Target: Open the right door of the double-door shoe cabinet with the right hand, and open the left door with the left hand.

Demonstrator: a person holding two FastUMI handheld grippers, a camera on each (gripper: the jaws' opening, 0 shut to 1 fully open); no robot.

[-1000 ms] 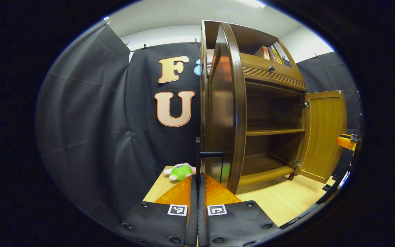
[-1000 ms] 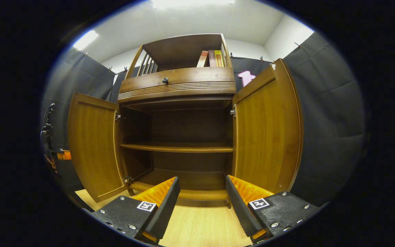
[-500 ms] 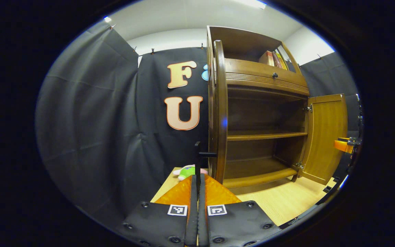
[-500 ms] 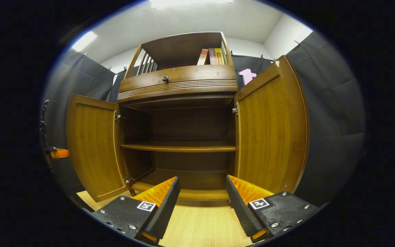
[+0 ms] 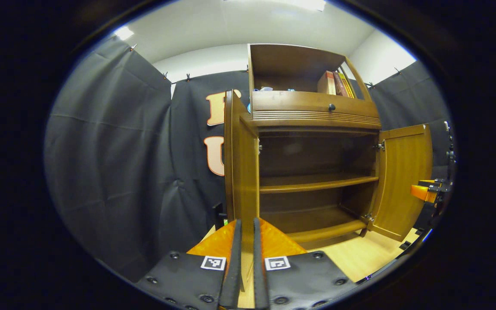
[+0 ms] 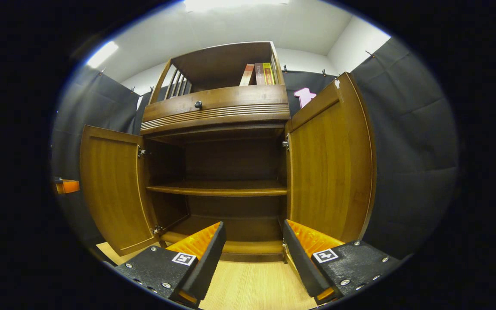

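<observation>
From where I sat, my left gripper (image 5: 244, 241) had its fingers nearly closed with just a thin gap, and the edge of the brown wooden left door (image 5: 243, 163) of the double-door shoe cabinet (image 5: 312, 172) sat right in that gap; I couldn't tell if the pads actually pressed it. That door stood swung out, wide open. Inside, the wooden middle shelf (image 6: 218, 188) was bare. The brown wooden right door (image 6: 330, 163) was swung open too, and my right gripper (image 6: 254, 252) hung released in front of the cabinet, fingers spread, holding nothing.
</observation>
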